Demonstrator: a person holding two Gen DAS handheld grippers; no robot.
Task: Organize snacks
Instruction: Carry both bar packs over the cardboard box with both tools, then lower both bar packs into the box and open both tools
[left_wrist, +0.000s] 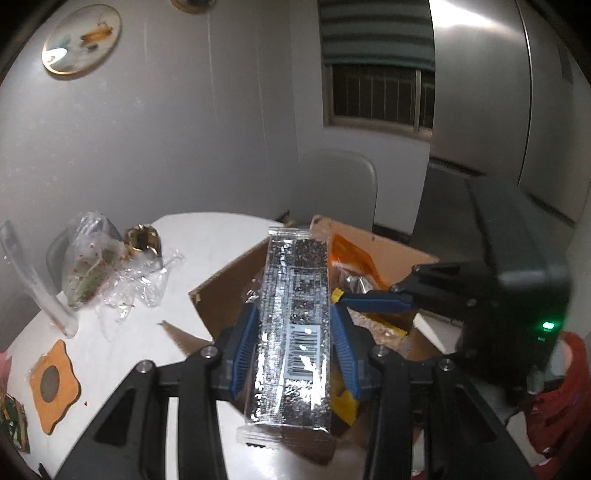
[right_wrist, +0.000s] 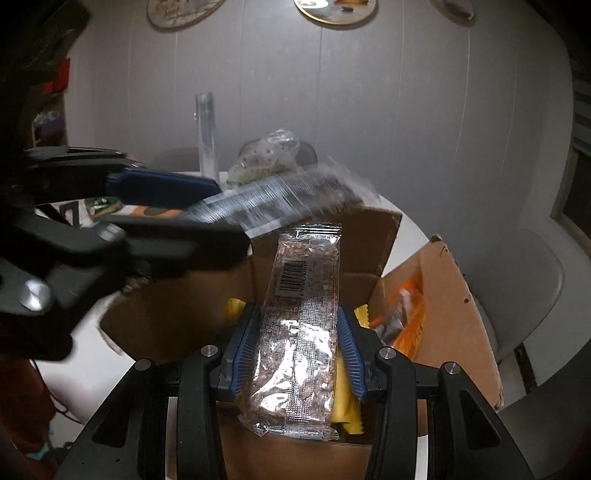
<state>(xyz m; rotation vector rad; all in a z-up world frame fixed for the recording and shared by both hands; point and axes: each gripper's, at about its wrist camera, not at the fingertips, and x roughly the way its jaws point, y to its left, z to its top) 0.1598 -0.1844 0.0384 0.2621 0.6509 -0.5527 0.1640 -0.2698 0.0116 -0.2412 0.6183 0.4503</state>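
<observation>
In the left wrist view, the left gripper (left_wrist: 293, 339) was clamped on a dark bar (left_wrist: 293, 332) in a clear wrapper, its blue pads (left_wrist: 243, 347) pressing the bar's two long edges near mid-length. The bar occupied the centre of the frame, held above the open box (left_wrist: 229, 291); its long axis ran along the fingers, the far sealed end pointing toward the upper centre and the near end toward the bottom edge, barcode side facing the camera. The right gripper (left_wrist: 365, 297) entered from the right of the frame over the box, with orange and yellow packs (left_wrist: 351, 254) beneath it. A clear bag (left_wrist: 92, 266) and a coaster (left_wrist: 53, 384) lay on the table (left_wrist: 207, 236) at the left. In the right wrist view, the right gripper (right_wrist: 299, 343) was closed on a brown bar (right_wrist: 299, 325), pads on both long edges, at lower centre over the box interior (right_wrist: 177, 310). Its long axis also followed the fingers, far end toward the upper centre, barcode up. The left gripper crossed the upper left of this frame, its bar blurred and slanting toward the upper right. The step in hand appeared to be handling bars at the box; whether they were going in or coming out could not be told. If going in, the next move would call for lowering each bar flat, aligned with a box wall, before opening the jaws; the two grippers were near each other, so staggered motions would be advisable.
</observation>
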